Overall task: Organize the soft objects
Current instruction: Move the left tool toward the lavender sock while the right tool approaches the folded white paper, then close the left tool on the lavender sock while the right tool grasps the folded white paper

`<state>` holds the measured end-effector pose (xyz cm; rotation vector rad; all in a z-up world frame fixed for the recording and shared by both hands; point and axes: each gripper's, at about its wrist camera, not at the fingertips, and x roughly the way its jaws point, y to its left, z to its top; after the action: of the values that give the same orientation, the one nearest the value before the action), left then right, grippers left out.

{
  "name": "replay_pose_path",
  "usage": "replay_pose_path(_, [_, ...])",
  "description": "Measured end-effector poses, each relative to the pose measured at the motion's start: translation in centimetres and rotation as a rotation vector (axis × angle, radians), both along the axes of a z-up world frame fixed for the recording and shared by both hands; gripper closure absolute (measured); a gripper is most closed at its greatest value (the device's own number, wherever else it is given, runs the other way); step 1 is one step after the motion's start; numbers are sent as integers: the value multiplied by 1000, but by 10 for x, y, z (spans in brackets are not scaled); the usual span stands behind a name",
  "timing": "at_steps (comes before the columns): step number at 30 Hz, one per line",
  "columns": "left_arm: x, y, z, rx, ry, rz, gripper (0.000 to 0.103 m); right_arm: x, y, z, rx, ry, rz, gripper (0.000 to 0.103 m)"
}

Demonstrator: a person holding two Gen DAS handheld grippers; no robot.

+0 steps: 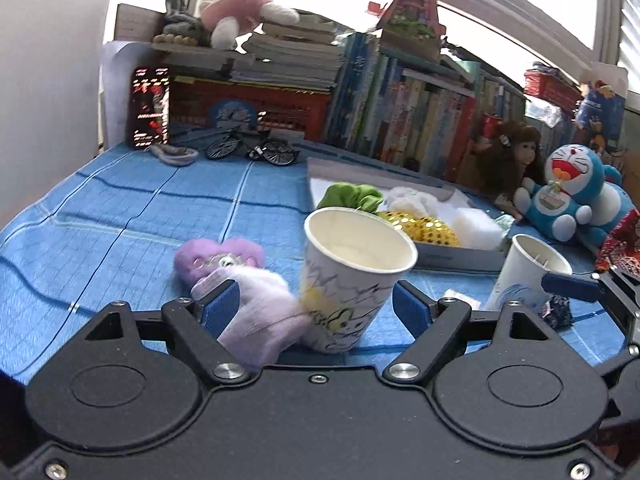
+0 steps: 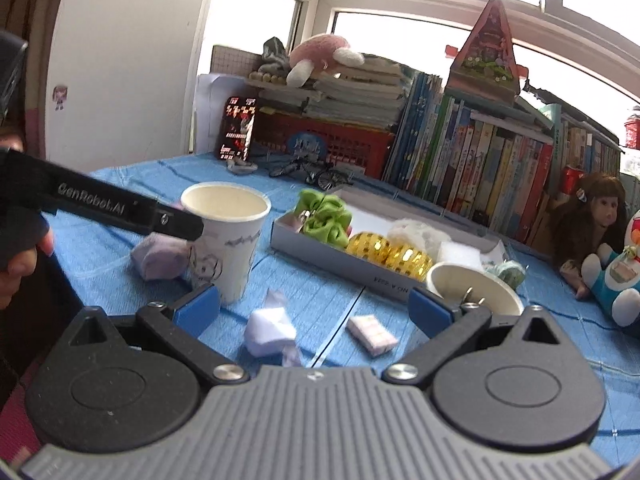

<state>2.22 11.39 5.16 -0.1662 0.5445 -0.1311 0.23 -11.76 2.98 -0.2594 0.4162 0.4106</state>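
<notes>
A lilac plush toy (image 1: 236, 276) with a purple heart-shaped head lies on the blue checked cloth (image 1: 120, 216), touching the side of a printed paper cup (image 1: 352, 280) that stands just to its right. Both sit between the blue pads of the left gripper (image 1: 316, 304), whose jaws stand wide and press on neither. Behind the cup a shallow grey box (image 1: 460, 258) holds a green scrunchie (image 1: 352, 196), a gold sequinned piece (image 1: 424, 228), a white fluffy toy (image 1: 412, 200) and a white foam block (image 1: 476, 226). A second paper cup (image 1: 528, 272) stands to the right of the box, with one blue finger of the right gripper reaching in beside it. Farther right sit a blue cat plush (image 1: 568, 192) and a brown-haired doll (image 1: 508, 160); a row of books (image 1: 420, 120) and a red crate (image 1: 256, 108) line the back, with a model bicycle (image 1: 252, 148) before them. From the right wrist, the right gripper (image 2: 316, 308) is also spread wide and empty, its right finger close by the rim of the second cup (image 2: 472, 284). This view alone shows a crumpled white-lilac cloth (image 2: 268, 332) and a small pink-striped packet (image 2: 372, 334) lying on the cloth between its fingers, and the left gripper's black arm (image 2: 120, 208) crossing in front of the printed cup (image 2: 228, 236), with the plush (image 2: 160, 260) partly hidden behind it.
</notes>
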Motion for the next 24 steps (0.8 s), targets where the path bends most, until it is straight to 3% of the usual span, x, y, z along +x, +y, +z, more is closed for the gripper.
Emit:
replay_pose_path(8, [3, 4, -18, -7, 21, 52, 21, -4, 7, -20, -7, 14, -8, 5])
replay_pose_path(24, [8, 18, -44, -71, 50, 138, 21, 7, 9, -43, 61, 20, -61, 24])
